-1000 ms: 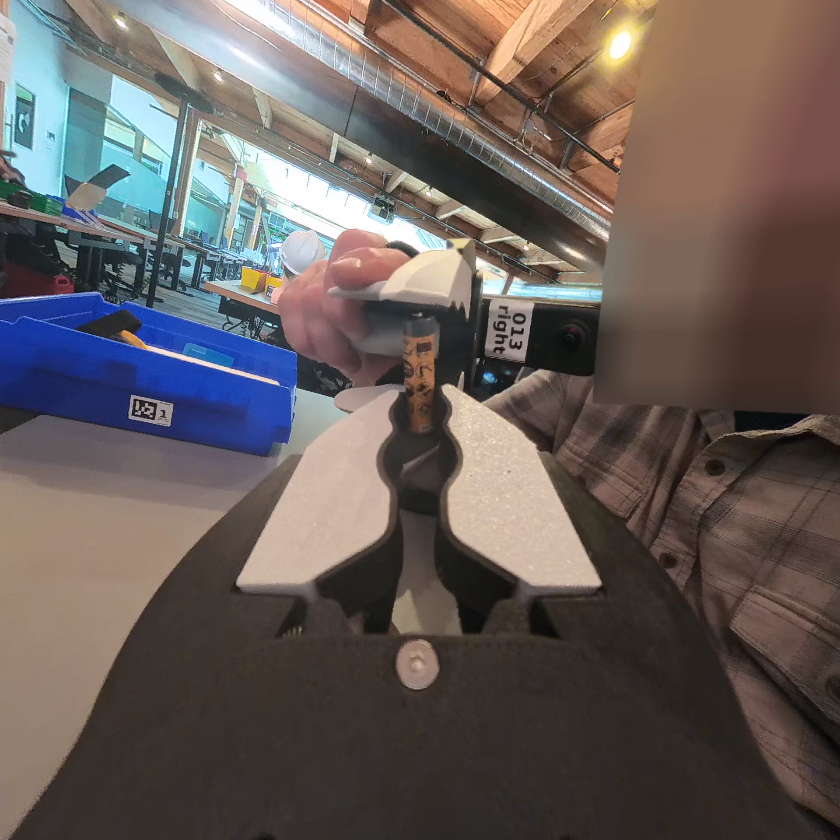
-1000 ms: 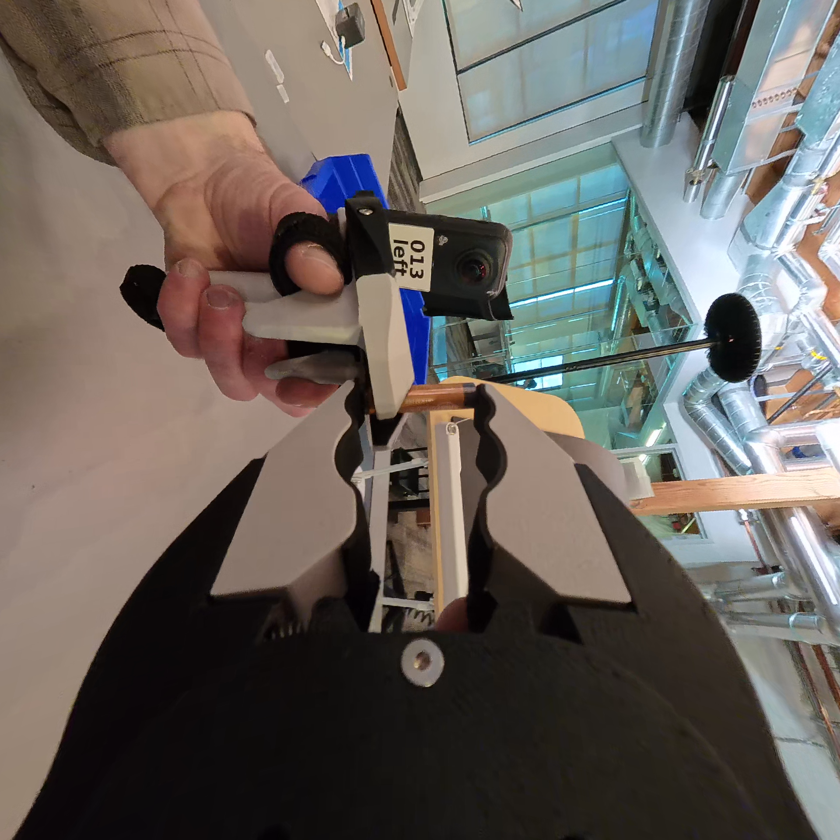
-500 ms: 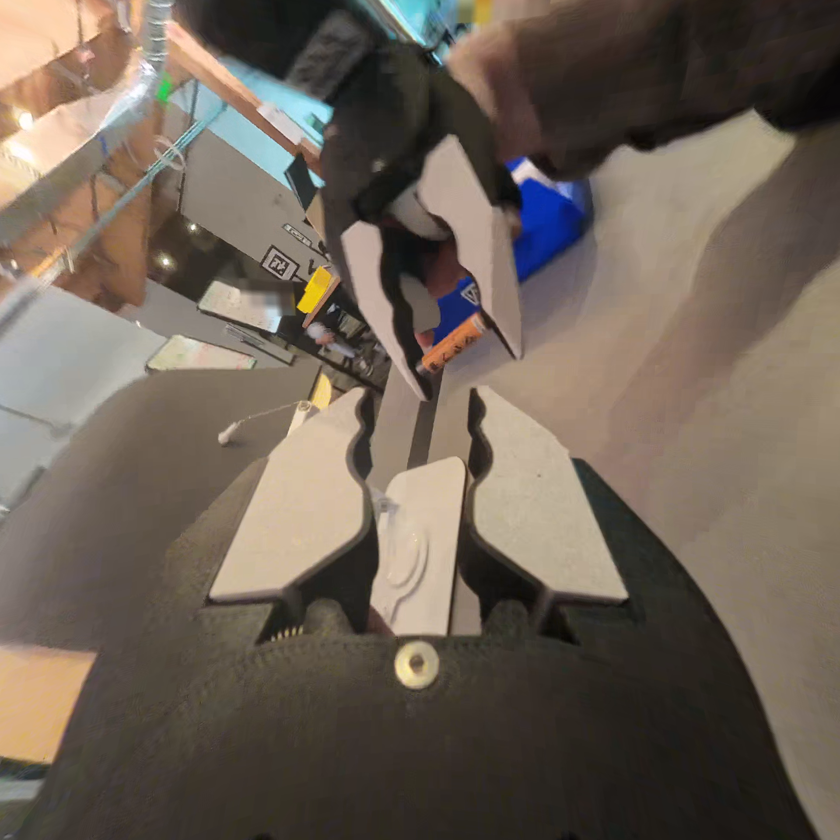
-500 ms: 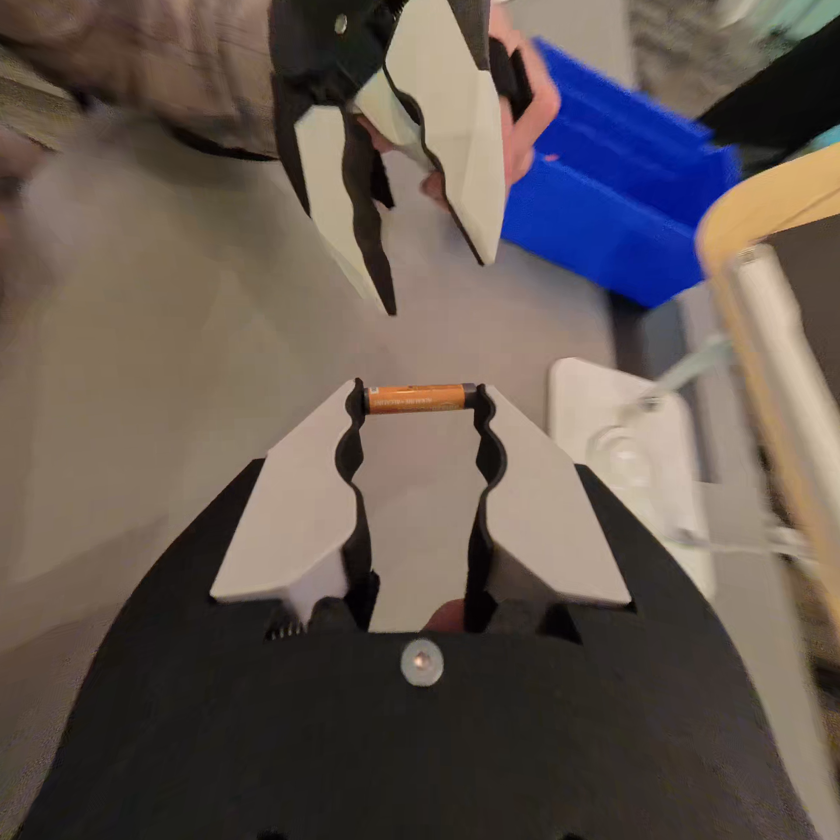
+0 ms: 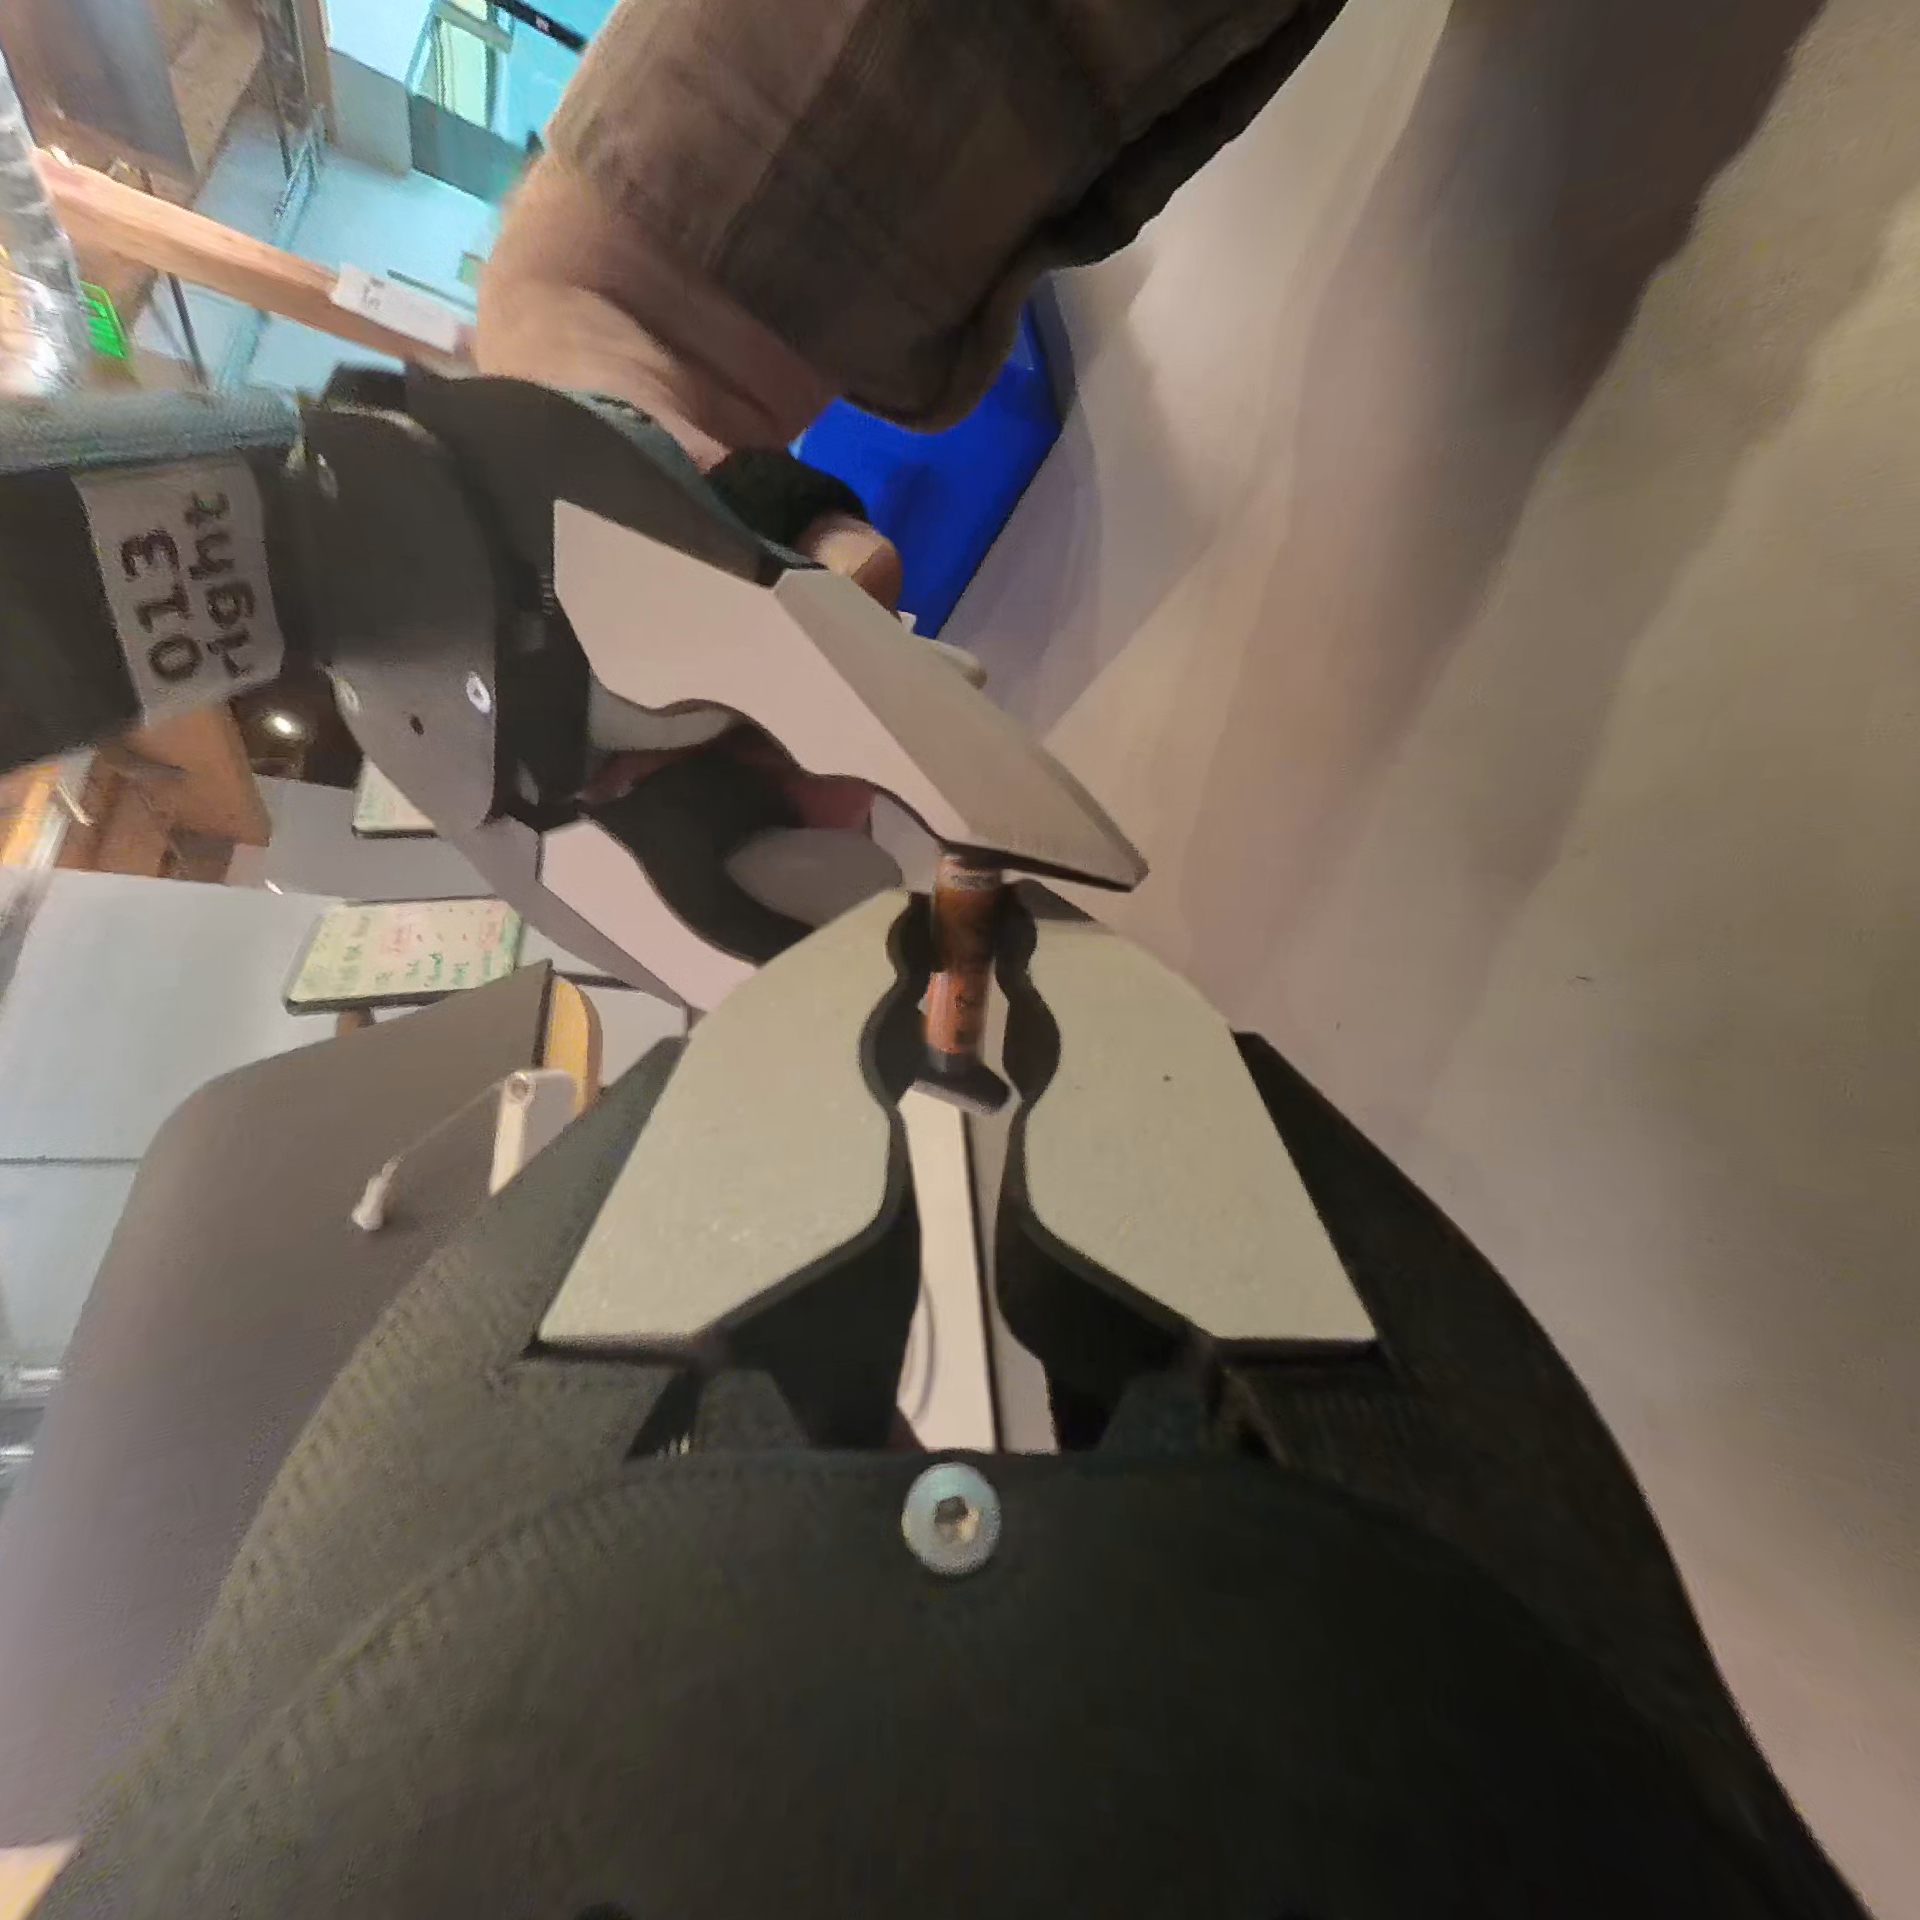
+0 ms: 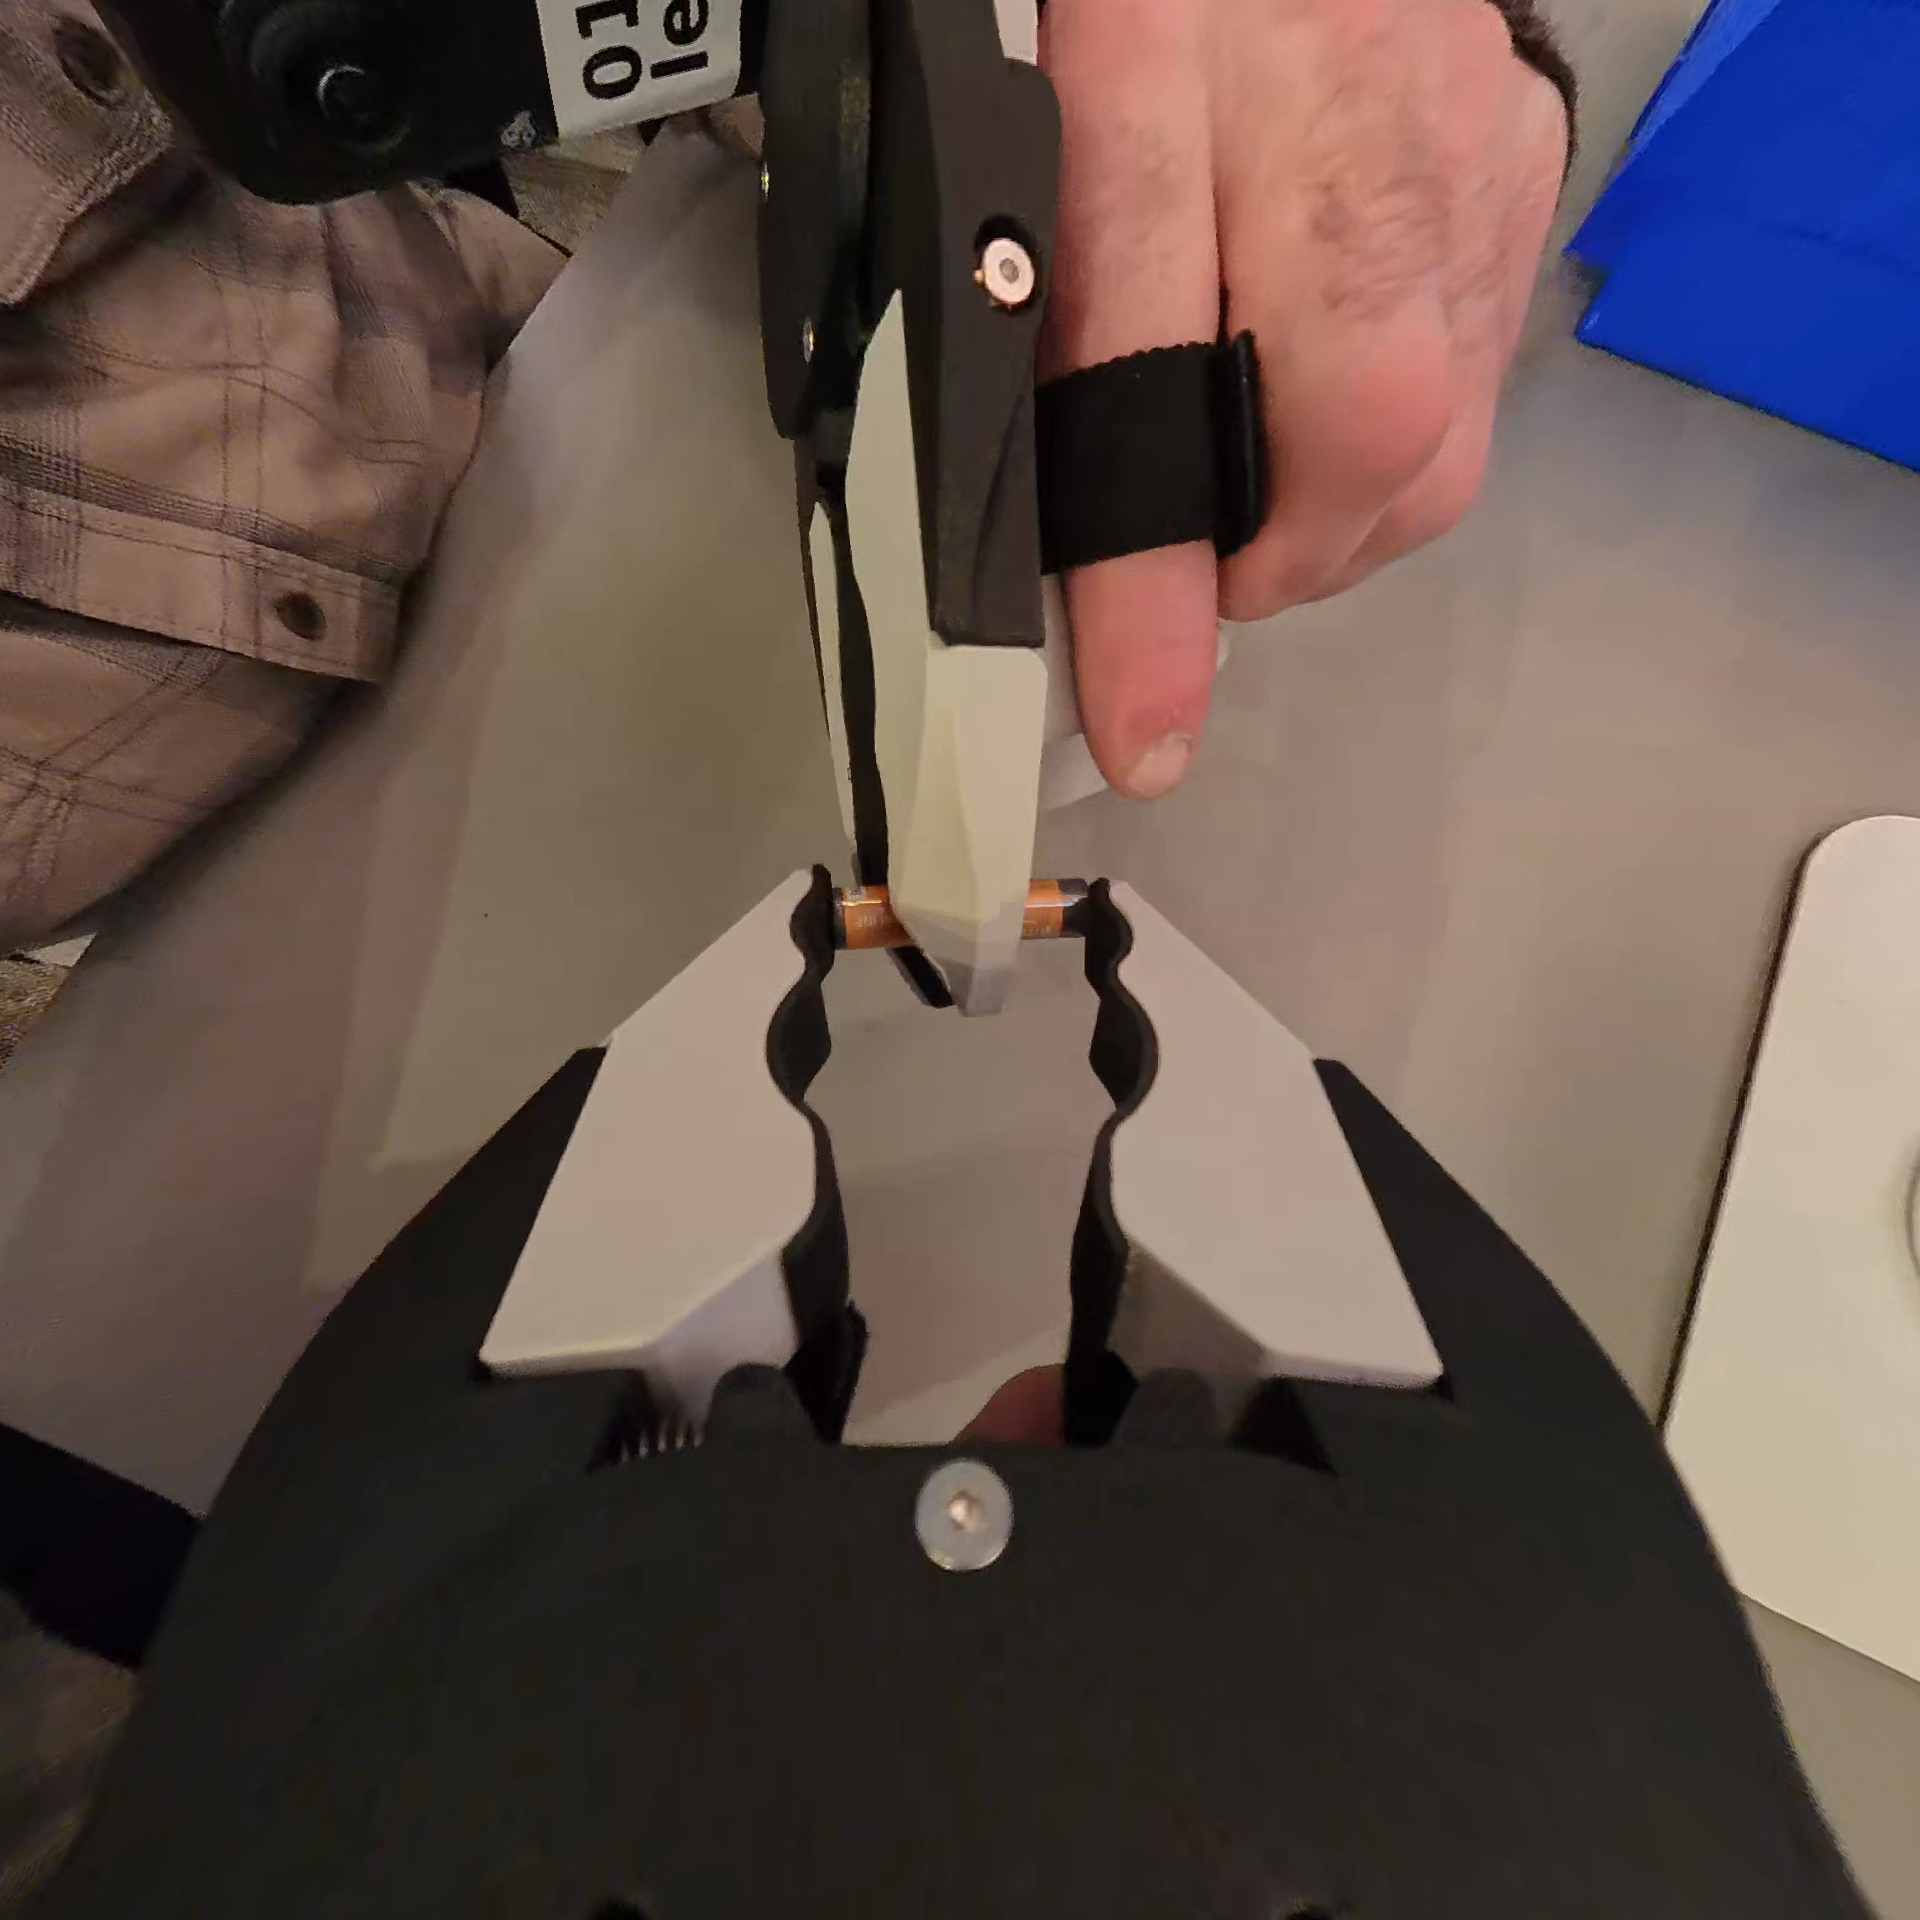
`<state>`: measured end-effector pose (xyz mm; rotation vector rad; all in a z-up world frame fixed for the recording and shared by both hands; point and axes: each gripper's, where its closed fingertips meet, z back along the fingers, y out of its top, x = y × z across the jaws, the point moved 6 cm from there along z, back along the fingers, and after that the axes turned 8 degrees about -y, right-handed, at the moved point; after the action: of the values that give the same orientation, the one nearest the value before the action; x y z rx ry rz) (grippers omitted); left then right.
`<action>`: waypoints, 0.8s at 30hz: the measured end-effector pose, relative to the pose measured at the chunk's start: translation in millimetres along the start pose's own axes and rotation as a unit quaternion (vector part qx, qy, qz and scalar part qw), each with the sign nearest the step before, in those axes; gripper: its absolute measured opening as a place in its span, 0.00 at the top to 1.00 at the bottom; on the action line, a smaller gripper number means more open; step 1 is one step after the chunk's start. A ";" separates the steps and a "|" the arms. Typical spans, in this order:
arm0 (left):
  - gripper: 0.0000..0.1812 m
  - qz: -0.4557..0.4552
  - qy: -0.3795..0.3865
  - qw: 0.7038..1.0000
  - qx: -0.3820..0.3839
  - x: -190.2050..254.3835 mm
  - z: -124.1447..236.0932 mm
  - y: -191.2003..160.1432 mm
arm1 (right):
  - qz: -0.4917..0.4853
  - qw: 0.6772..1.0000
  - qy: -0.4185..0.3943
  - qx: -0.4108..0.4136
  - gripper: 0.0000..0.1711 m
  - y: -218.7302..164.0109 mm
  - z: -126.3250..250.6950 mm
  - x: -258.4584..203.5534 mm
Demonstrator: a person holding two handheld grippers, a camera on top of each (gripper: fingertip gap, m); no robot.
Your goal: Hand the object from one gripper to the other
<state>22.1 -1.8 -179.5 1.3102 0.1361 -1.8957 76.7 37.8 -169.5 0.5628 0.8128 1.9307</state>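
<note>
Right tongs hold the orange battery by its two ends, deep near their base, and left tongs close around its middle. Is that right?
Not quite. The right wrist view shows the battery pinched at the very tips of the right tongs, not deep near their base. The rest stands: it is held by its two ends, and the left tongs close around its middle.

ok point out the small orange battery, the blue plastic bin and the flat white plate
small orange battery (image 6: 868, 924): right wrist view, its left end beside the fingertip
blue plastic bin (image 6: 1766, 239): right wrist view, its side wall
flat white plate (image 6: 1829, 1195): right wrist view, bare surface near its edge
</note>
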 end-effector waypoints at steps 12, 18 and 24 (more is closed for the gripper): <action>0.94 0.531 0.002 0.810 0.248 -59.9 34.4 -66.3 | 0.118 0.939 -0.304 0.105 0.82 46.5 53.9 35.0; 0.94 0.533 -0.013 0.799 0.279 -58.7 37.2 -66.6 | 0.036 0.933 -0.273 0.233 0.91 57.8 44.1 46.0; 0.94 0.508 -0.013 0.820 0.262 -53.9 31.5 -60.0 | -0.002 0.942 -0.250 0.225 0.91 52.0 27.7 52.0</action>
<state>-33.7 52.2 -141.1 1.2838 -0.9861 -1.0090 41.1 74.6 -109.8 1.2659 0.9121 1.4890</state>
